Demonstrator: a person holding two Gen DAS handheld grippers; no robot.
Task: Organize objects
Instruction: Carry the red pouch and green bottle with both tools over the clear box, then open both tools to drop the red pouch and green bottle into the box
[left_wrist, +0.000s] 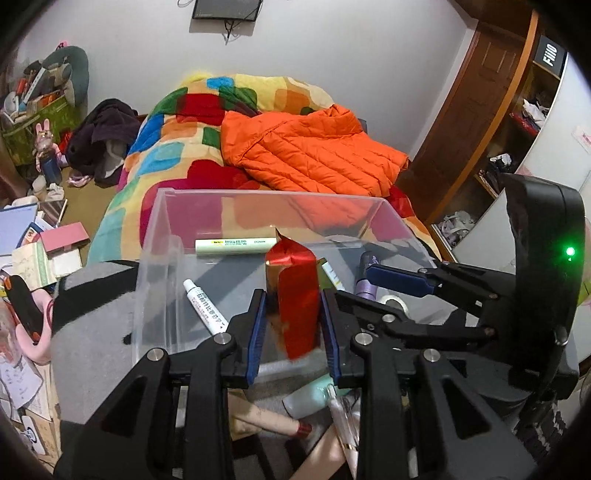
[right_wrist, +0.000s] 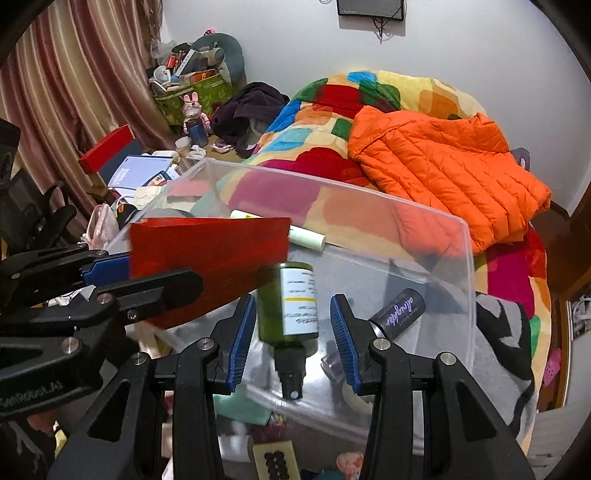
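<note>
red foil pouch (left_wrist: 295, 295): looks light, thin-walled, crinkly; probably crushes if squeezed hard and the glossy skin may slip. best hold is across the flat mid-body, where the left gripper (left_wrist: 293, 325) has it now, fingers (left_wrist: 258, 332) closed on both faces. top edge is creased and pinched, gold showing along one side. it hangs upright over the near part of the clear plastic bin (left_wrist: 162, 236), not resting on the floor of it as far as i can tell.

inside the bin, beyond the pouch: pale green tube (left_wrist: 236, 246) against the far wall; white tube (left_wrist: 205, 308) to the pouch's left; dark purple cylinder (right_wrist: 400, 310) to its right.

right gripper (right_wrist: 293, 339): fingers apart, holding nothing, straddling a green spray bottle (right_wrist: 291, 306) lying in the bin, no contact visible.

bin sits before a bed with patchwork quilt (left_wrist: 177, 155) and orange jacket (left_wrist: 314, 147).
</note>
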